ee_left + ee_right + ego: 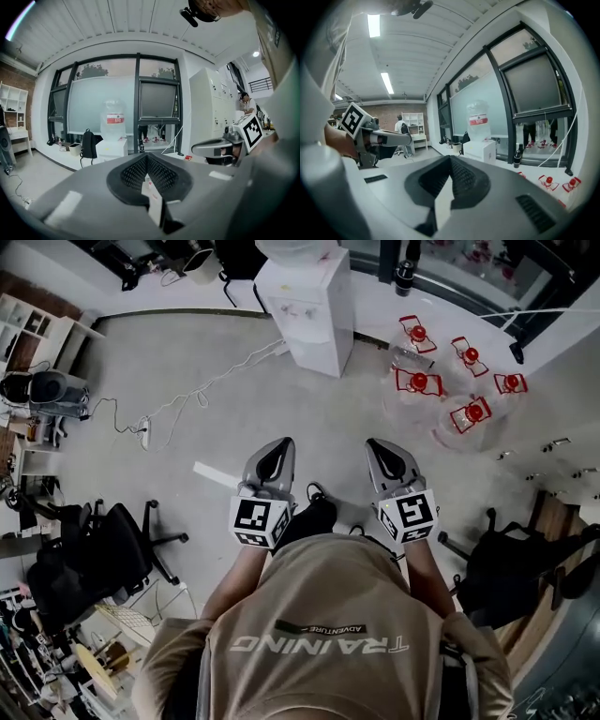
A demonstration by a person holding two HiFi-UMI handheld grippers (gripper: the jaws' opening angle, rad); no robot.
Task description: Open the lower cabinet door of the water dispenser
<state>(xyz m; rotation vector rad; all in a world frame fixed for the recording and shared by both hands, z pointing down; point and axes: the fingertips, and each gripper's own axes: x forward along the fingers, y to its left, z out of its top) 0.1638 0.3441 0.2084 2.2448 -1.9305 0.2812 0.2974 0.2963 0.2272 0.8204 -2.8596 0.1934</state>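
The white water dispenser (309, 315) stands by the window wall, far ahead of me, with a clear bottle (112, 123) on top. Its lower cabinet door (317, 351) looks closed. In the left gripper view the dispenser (111, 149) is small and distant; the right gripper view shows the dispenser (481, 150) just as far off. My left gripper (279, 443) and right gripper (378, 445) are held side by side in front of my body, both pointing toward the dispenser. Each has its jaws together with nothing between them, as seen at the left gripper (147, 157) and the right gripper (451, 159).
Several empty water jugs with red caps (441, 381) lie on the floor right of the dispenser. A white cable and power strip (142, 432) run across the floor at left. Office chairs (112, 549) (511, 568) flank me. A black backpack (87, 143) leans beside the dispenser.
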